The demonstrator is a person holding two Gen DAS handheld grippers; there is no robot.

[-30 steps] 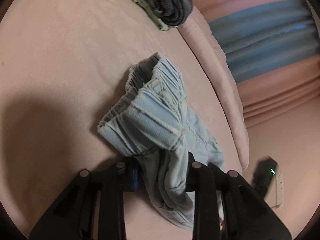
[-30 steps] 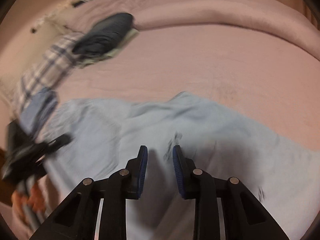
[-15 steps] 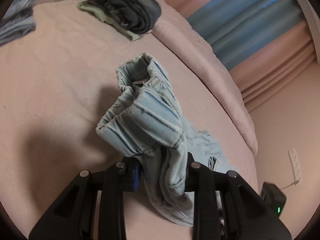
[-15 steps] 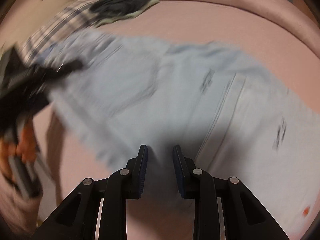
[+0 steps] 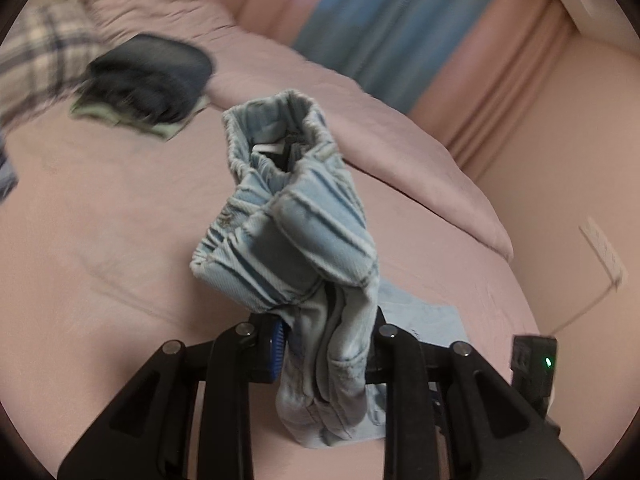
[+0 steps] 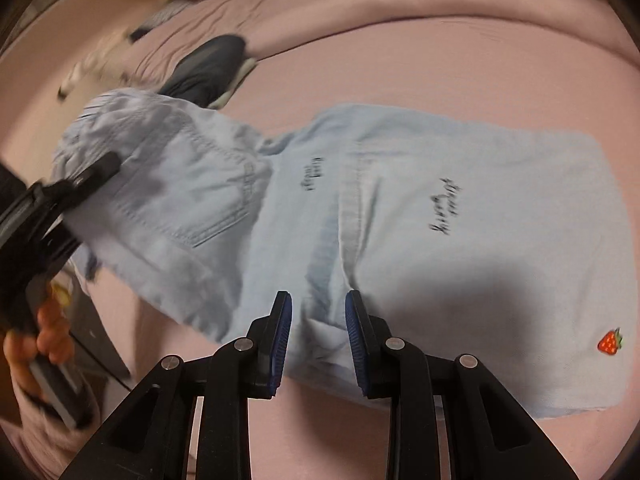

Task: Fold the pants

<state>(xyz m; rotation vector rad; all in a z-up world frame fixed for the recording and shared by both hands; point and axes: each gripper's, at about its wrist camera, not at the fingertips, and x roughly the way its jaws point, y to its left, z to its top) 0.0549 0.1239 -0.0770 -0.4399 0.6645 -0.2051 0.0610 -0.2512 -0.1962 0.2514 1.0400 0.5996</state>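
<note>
Light blue pants (image 6: 440, 240) lie with both legs flat on the pink bed sheet (image 6: 440, 60), a strawberry patch near one hem. Their elastic waistband (image 5: 288, 248) is lifted off the bed. My left gripper (image 5: 328, 340) is shut on the bunched cloth below the waistband, its jaws still closing. From the right wrist view that left gripper (image 6: 92, 172) shows at the left edge, held by a hand (image 6: 44, 340). My right gripper (image 6: 318, 320) hovers over the near edge of the pants, jaws a little apart, pads not pressing the cloth.
A folded dark garment on a pale green one (image 5: 148, 76) lies at the back of the bed, next to a plaid cloth (image 5: 36, 52). A rolled pink duvet (image 5: 360, 128) runs along the far side. A black device with a green light (image 5: 534, 364) sits at the right.
My left gripper rose and rolled, lifting the waistband higher off the sheet. My right gripper swept across the pants to their near edge; the legs now lie spread out before it.
</note>
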